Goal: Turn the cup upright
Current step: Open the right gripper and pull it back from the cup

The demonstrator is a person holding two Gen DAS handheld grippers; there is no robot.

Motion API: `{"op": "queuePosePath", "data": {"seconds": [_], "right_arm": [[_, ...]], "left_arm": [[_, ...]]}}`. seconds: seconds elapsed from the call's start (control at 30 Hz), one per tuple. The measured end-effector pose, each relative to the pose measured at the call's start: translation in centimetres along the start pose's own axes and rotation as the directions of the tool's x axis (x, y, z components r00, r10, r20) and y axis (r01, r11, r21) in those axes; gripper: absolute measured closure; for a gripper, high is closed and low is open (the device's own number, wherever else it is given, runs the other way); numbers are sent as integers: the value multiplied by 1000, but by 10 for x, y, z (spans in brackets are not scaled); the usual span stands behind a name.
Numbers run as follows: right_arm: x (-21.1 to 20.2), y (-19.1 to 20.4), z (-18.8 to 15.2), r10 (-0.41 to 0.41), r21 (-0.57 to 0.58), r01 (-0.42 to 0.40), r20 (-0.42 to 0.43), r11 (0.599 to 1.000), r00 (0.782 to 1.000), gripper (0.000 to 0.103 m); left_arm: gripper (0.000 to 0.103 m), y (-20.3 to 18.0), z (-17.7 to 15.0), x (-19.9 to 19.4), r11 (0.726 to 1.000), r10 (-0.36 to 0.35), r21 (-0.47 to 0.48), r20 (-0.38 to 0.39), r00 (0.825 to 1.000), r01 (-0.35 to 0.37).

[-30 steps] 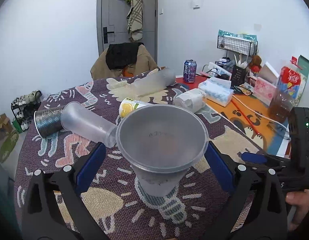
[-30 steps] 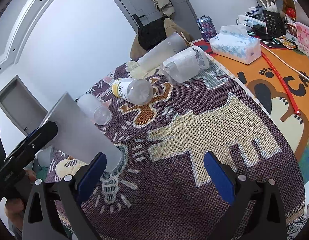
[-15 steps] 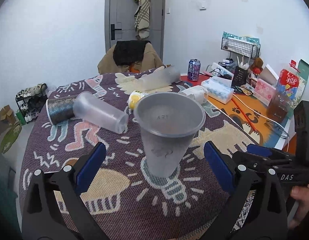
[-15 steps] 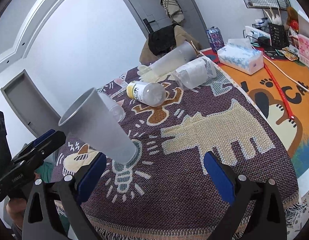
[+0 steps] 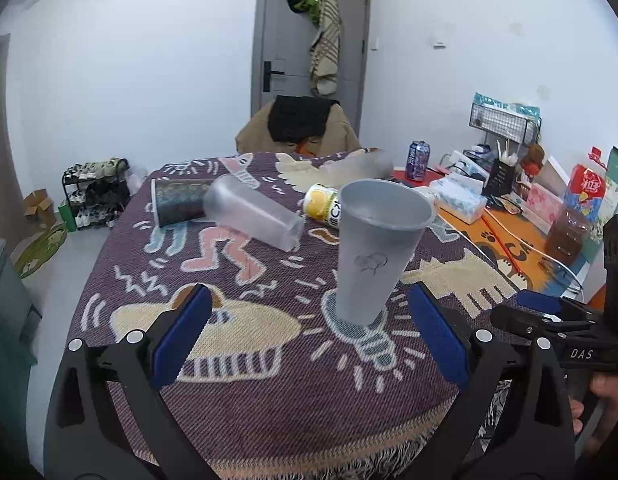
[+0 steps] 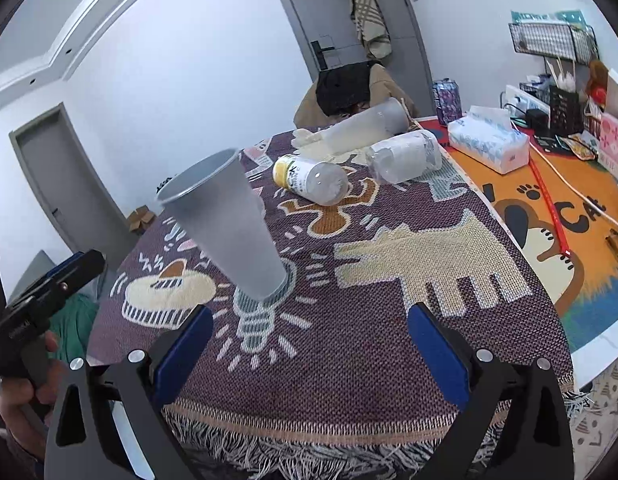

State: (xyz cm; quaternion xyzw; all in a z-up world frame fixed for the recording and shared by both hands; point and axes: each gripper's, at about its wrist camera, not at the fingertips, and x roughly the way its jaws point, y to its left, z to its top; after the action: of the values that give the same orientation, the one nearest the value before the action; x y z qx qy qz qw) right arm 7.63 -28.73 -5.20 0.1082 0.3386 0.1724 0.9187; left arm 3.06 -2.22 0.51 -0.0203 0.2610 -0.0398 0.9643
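The gray cup point(image 5: 375, 248) stands upright on the woven blanket point(image 5: 269, 380), with its open mouth at the top. Its bottom sits on the light bulb picture point(image 5: 365, 336) in the blanket. Nothing is touching the cup.

The left hand-held gripper point(image 5: 309, 332) is just in front of the cup. Its two blue fingers are spread wide, and they hold nothing. The cup is past the tips, a little to the right of the middle. The right hand-held gripper point(image 6: 309, 344) is spread wide too, and it is empty. From that side the cup point(image 6: 229, 224) looks up and to the left of the fingers, near the left one but apart from it.

Behind the gray cup a clear plastic cup point(image 5: 253, 218) lies on its side. A dark shiny cup point(image 5: 179, 202) lies on its side next to it, and the two look like they touch. A bottle with a yellow label point(image 5: 323, 205) lies on its side just behind the gray cup. A tall frosted cup point(image 6: 365, 126) and a clear bottle with a white label point(image 6: 405, 156) lie further back.

The counter point(image 6: 541, 208) to the right has an orange mat with paw prints. A tissue pack point(image 6: 489, 144) and a purple can point(image 6: 447, 102) sit there.
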Motion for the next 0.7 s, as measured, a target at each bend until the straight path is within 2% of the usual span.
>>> {"op": "queuePosePath", "data": {"seconds": [0.37,0.7], "right_arm": [[-30,17,-21,-5,-86,6,17,996,1000,8],[-47,23,-28,1,-104,5,51,995,999,8]], "left_arm": [[6,11,-29,-45,999,37,-32,64,997,-35],[6,0,-27,-71,998,58,3,122,991,-59]]}}
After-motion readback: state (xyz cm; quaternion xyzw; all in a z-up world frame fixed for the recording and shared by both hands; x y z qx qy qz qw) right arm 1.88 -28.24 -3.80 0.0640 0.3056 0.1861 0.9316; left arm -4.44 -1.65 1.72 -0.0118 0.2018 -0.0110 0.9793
